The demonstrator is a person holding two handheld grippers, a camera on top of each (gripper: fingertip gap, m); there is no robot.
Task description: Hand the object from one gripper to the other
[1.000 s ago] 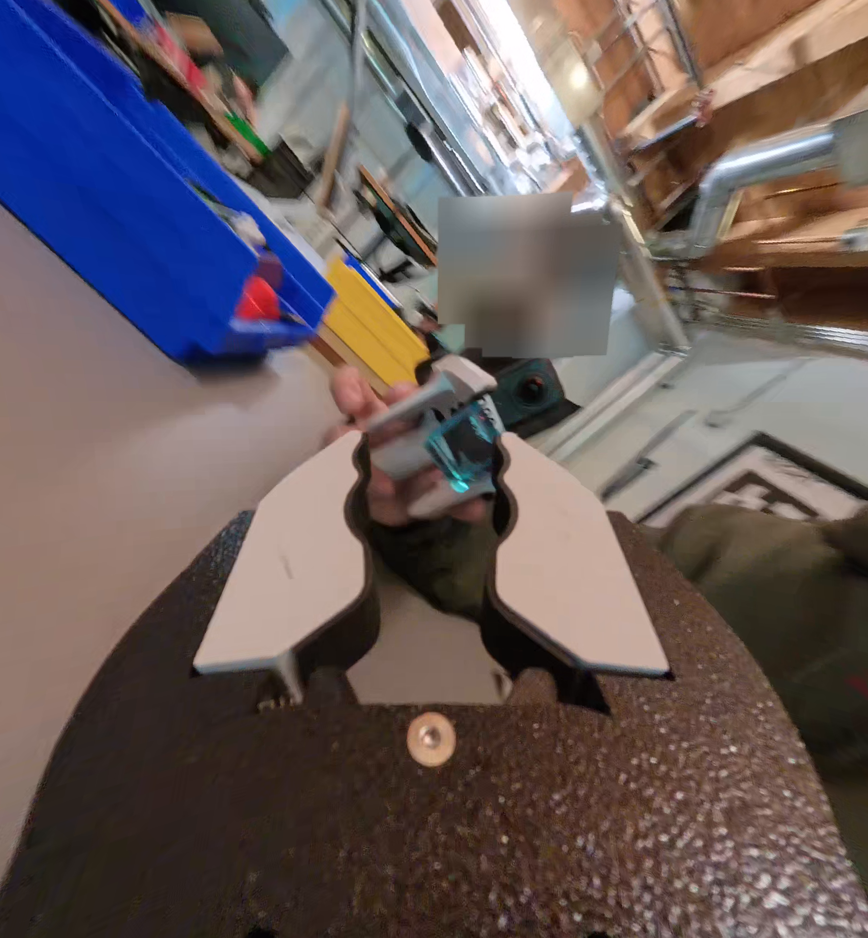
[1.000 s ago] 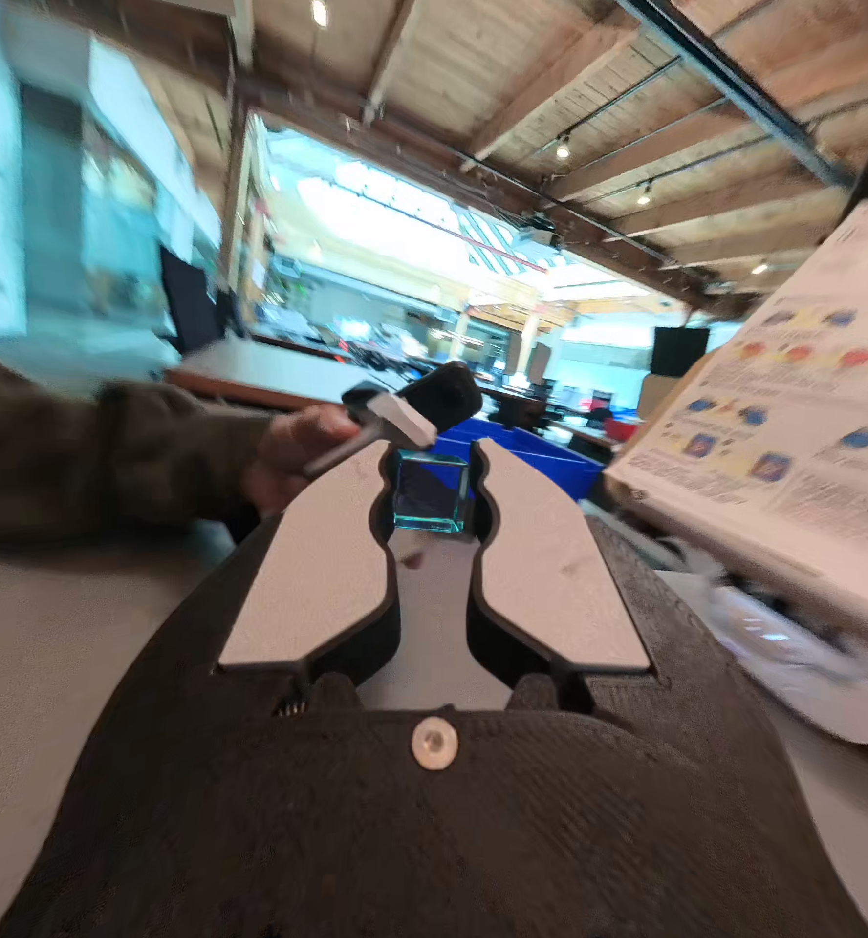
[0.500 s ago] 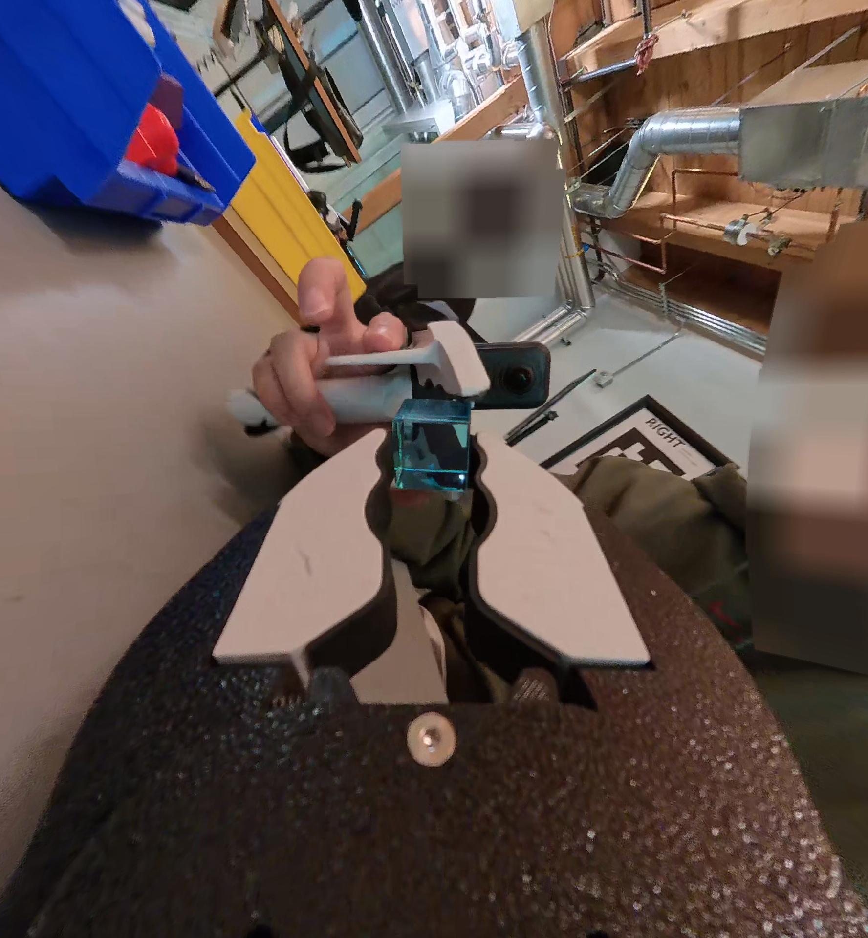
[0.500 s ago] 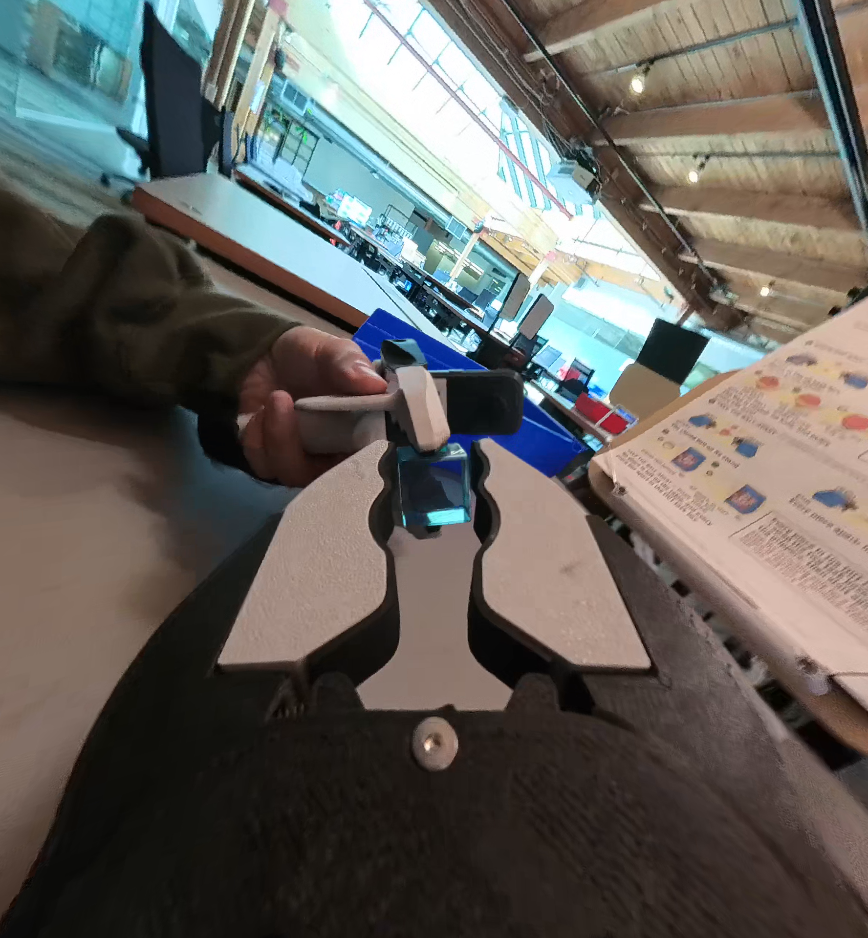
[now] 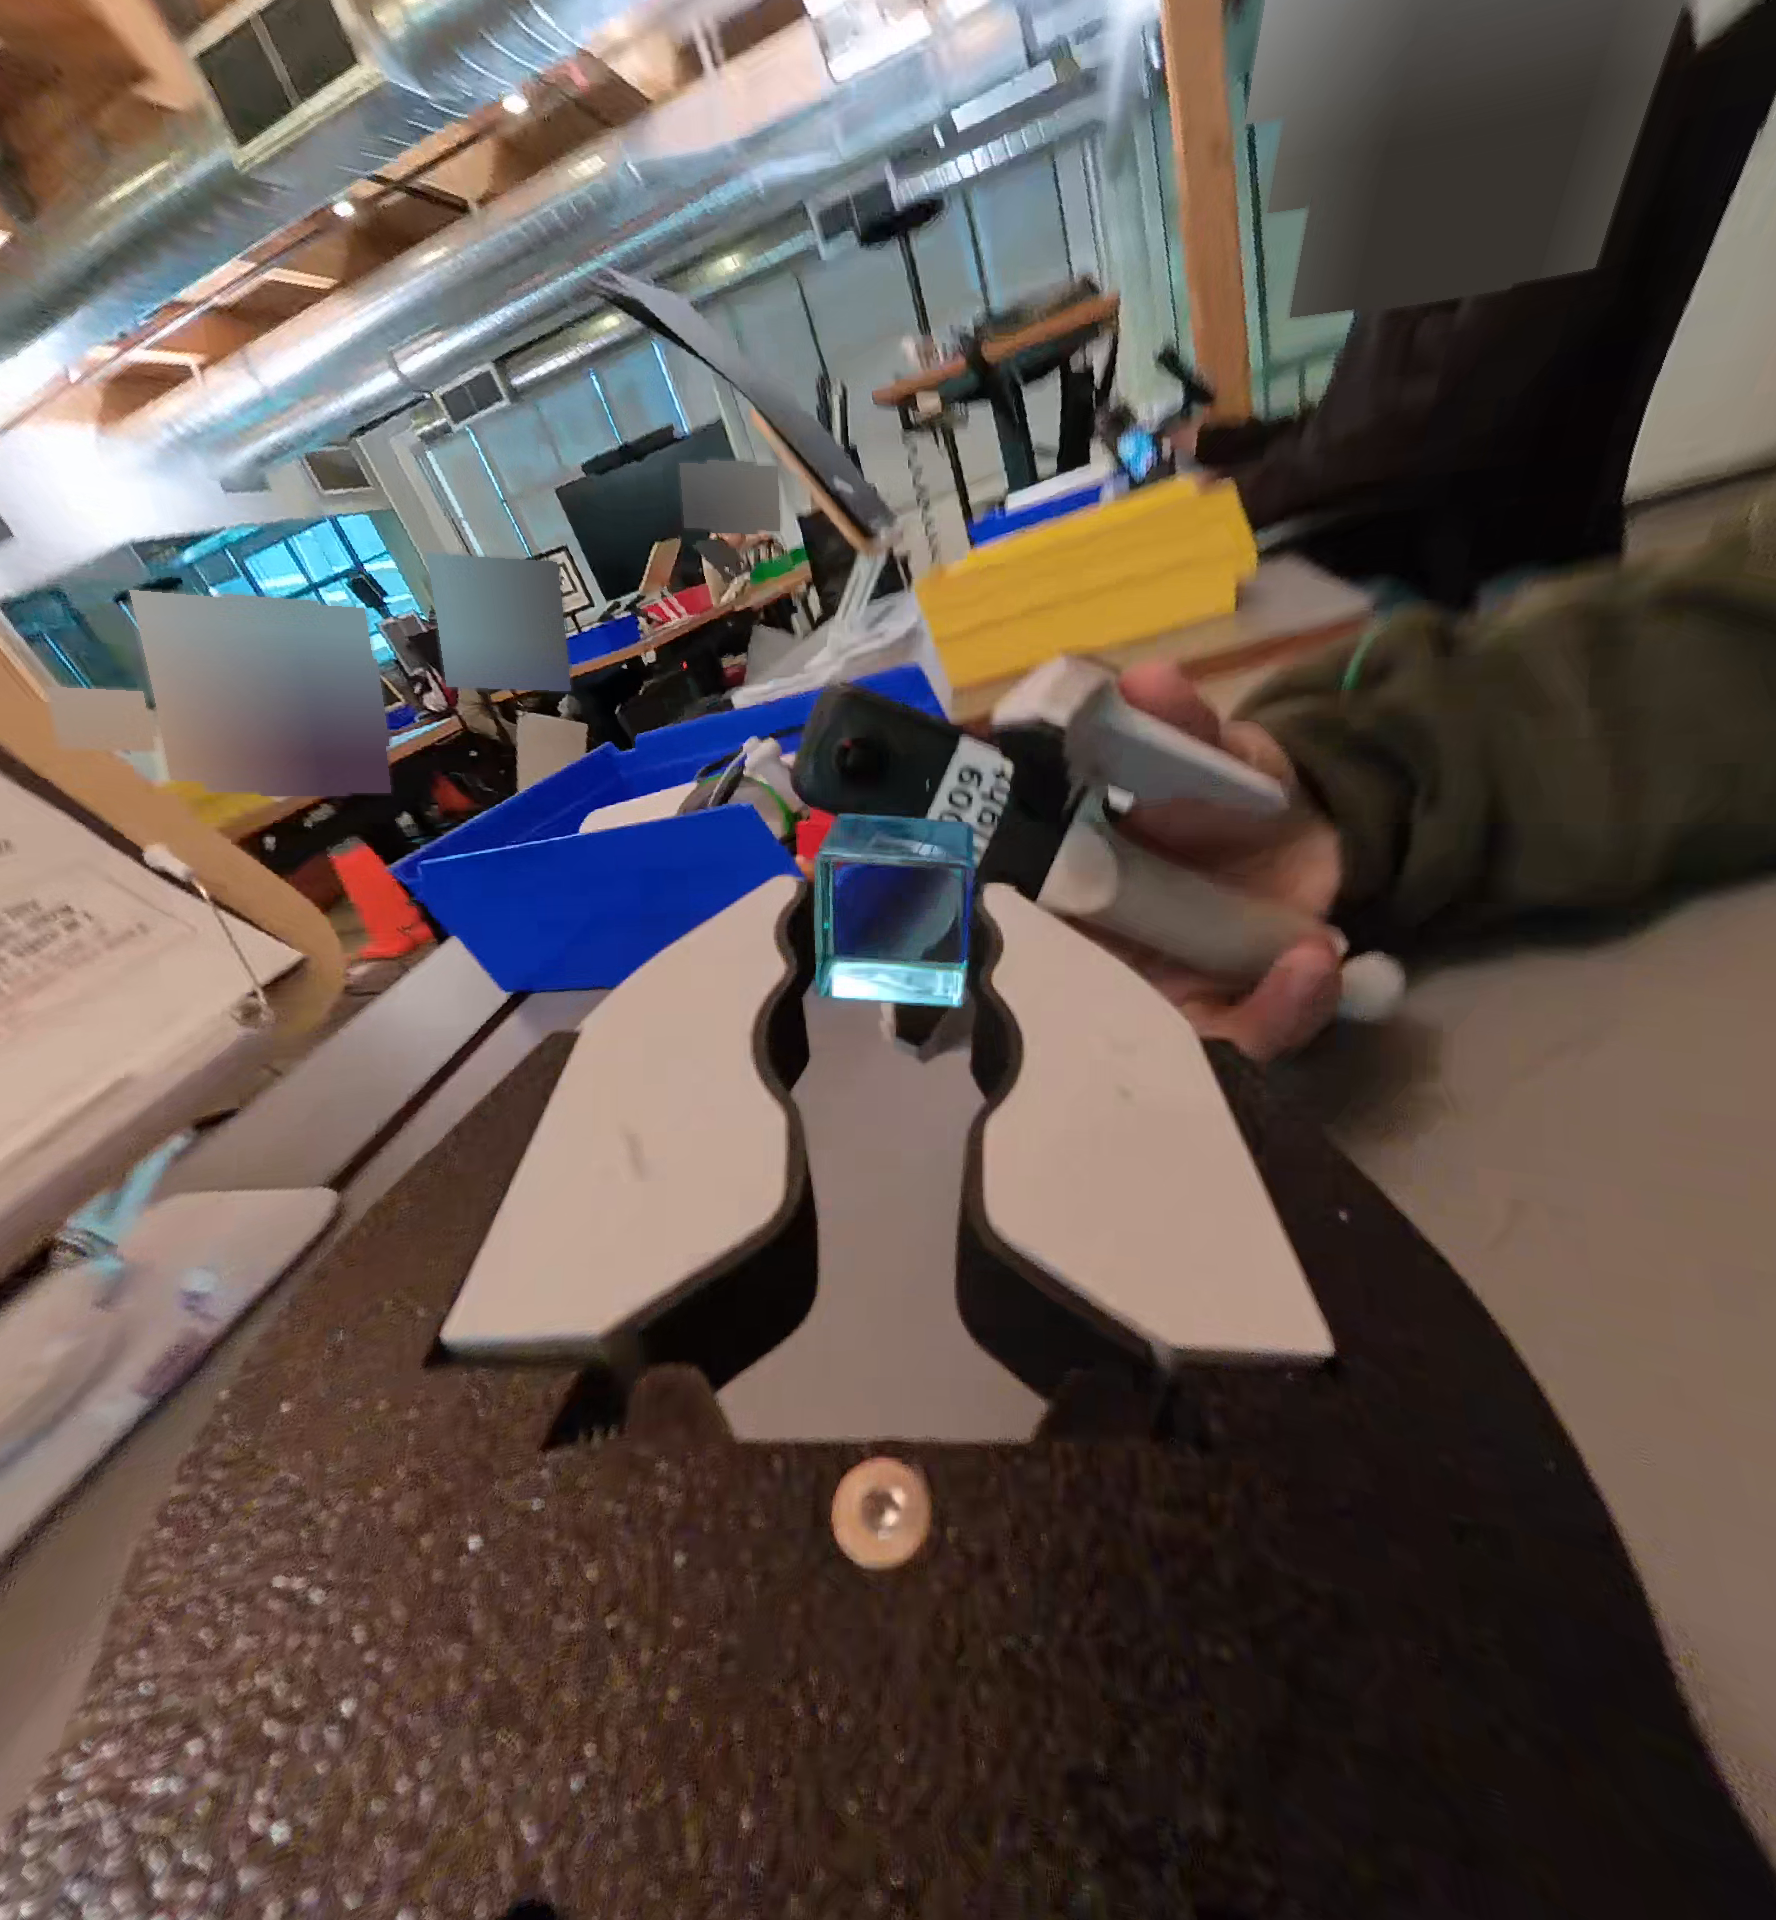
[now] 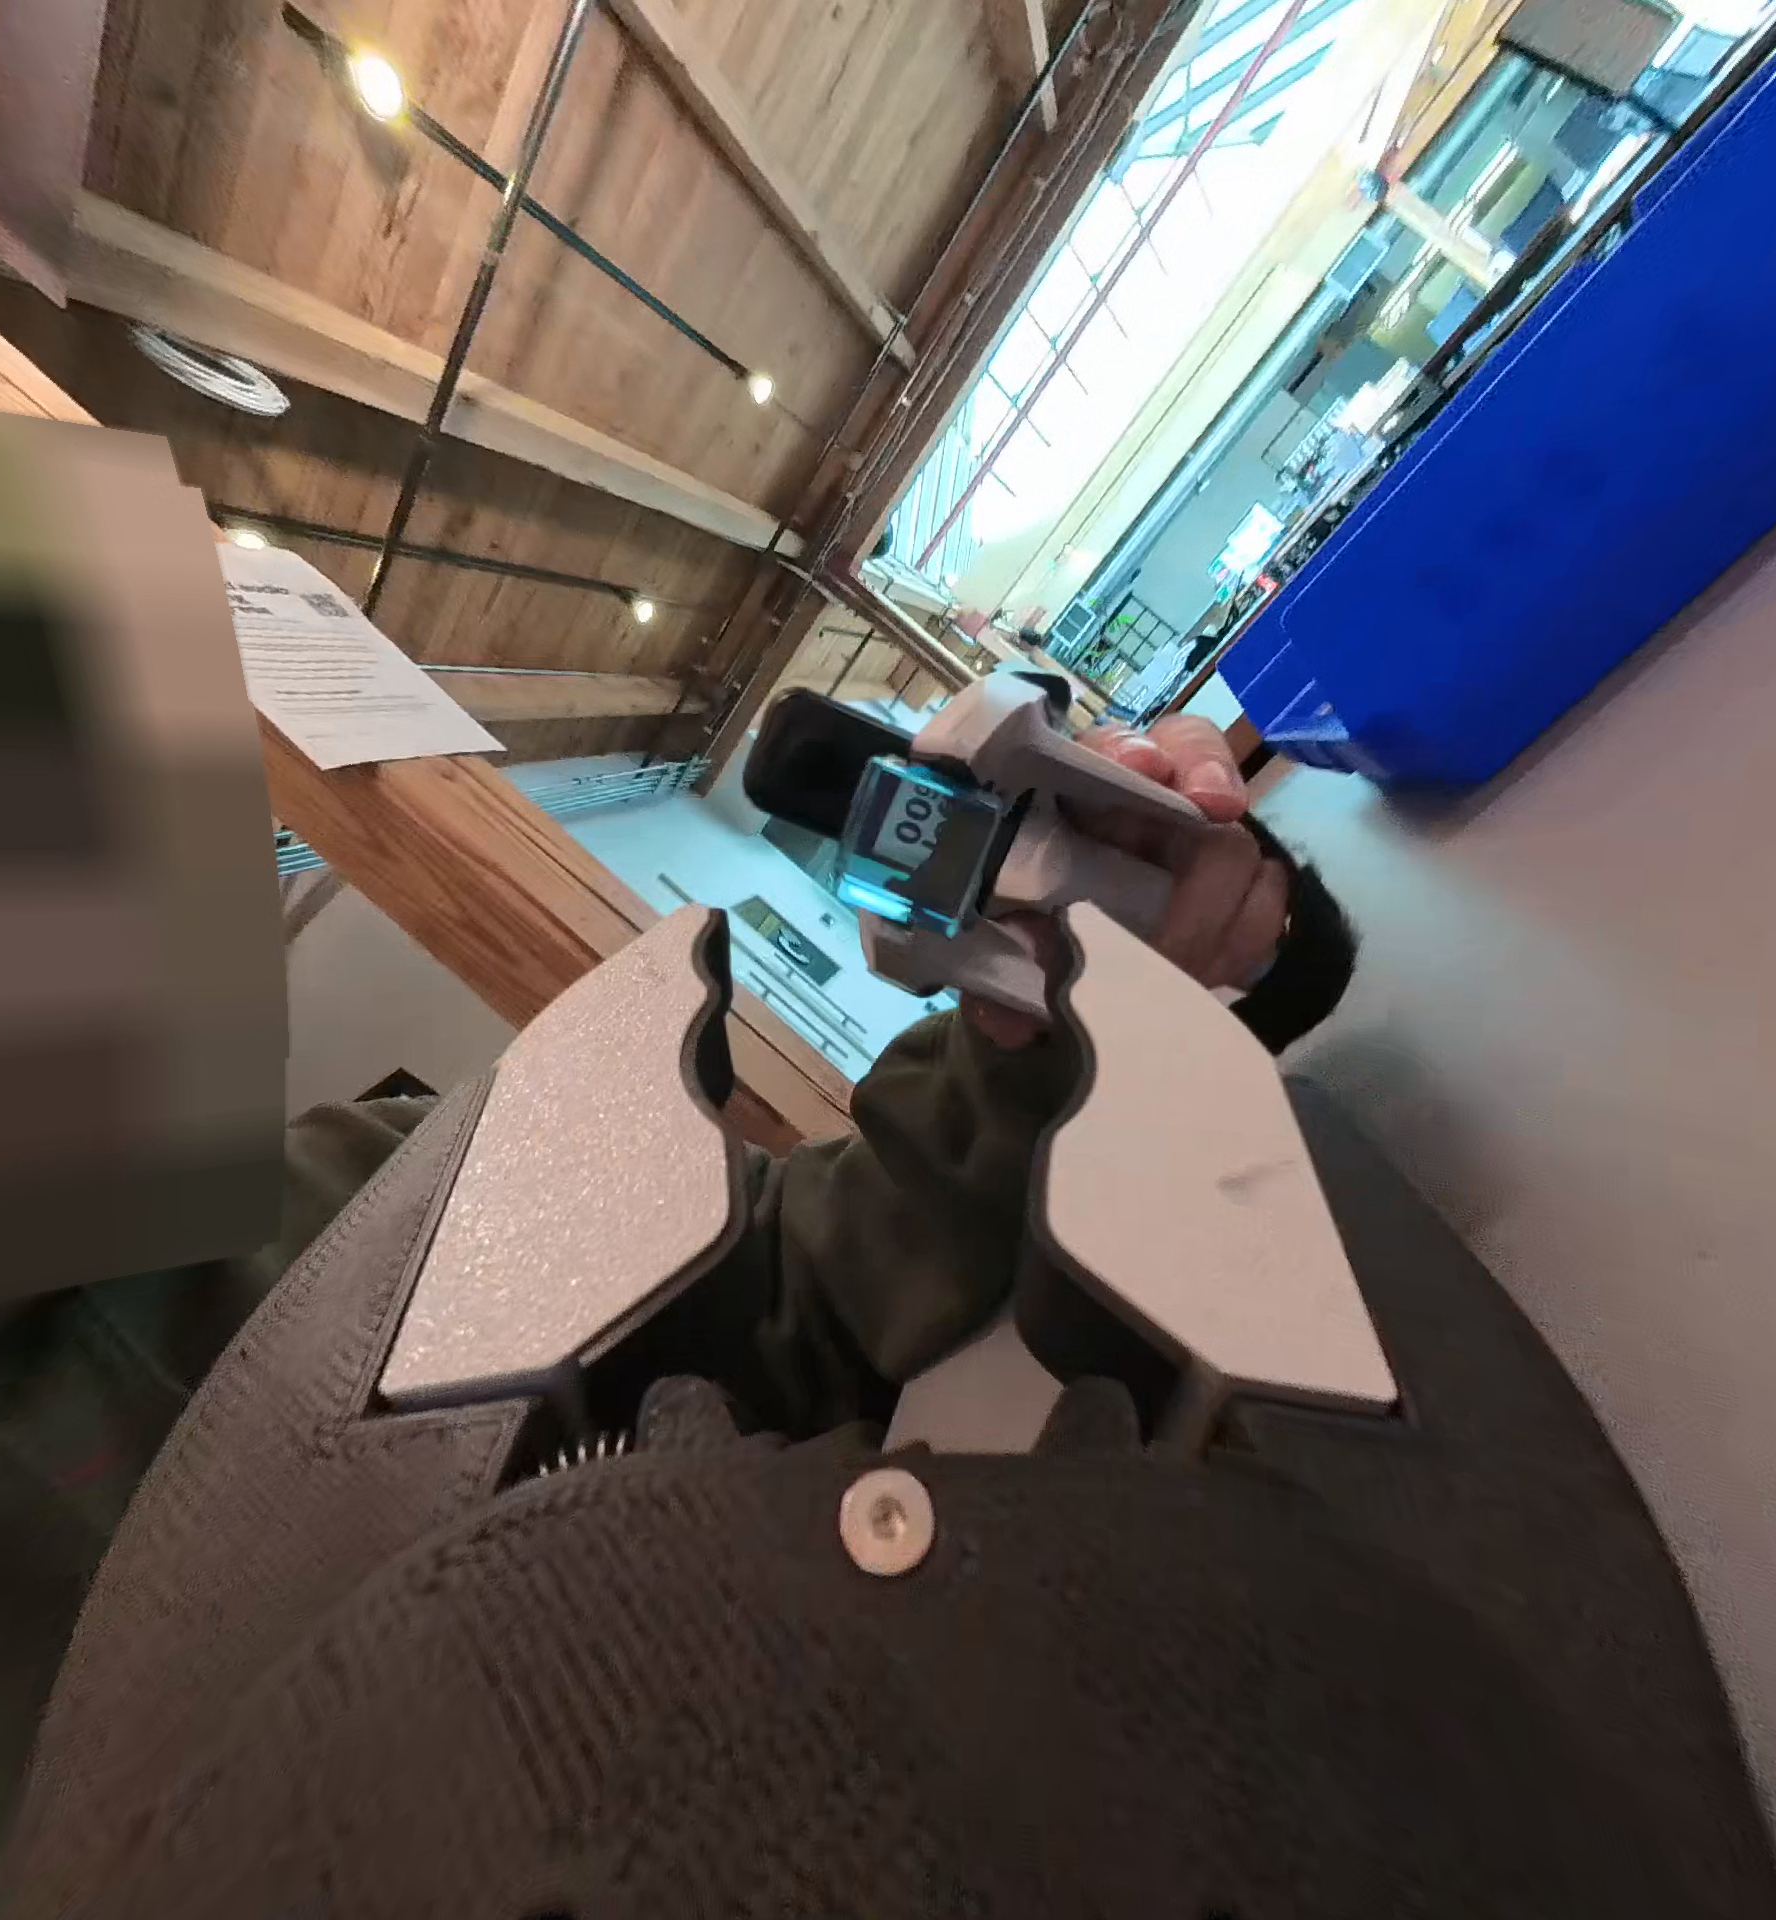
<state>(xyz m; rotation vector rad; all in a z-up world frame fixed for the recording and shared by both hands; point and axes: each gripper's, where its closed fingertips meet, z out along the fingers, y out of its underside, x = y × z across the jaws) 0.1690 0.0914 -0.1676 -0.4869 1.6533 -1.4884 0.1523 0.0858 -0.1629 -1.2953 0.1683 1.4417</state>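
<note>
Pinching the clear cube [image 5: 894, 908] between its jaws, left gripper [image 5: 889, 935] faces the wide-spread right gripper [image 6: 889, 977].

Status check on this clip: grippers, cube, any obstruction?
Left gripper shut on clear blue cube. Right gripper open, empty, apart from the cube. Nothing between them.

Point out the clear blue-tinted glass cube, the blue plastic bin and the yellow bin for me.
clear blue-tinted glass cube [image 5: 894, 925]: left wrist view, front face, between the fingertips.
blue plastic bin [image 5: 593, 914]: left wrist view, near side wall.
yellow bin [image 5: 1081, 592]: left wrist view, front wall.
</note>
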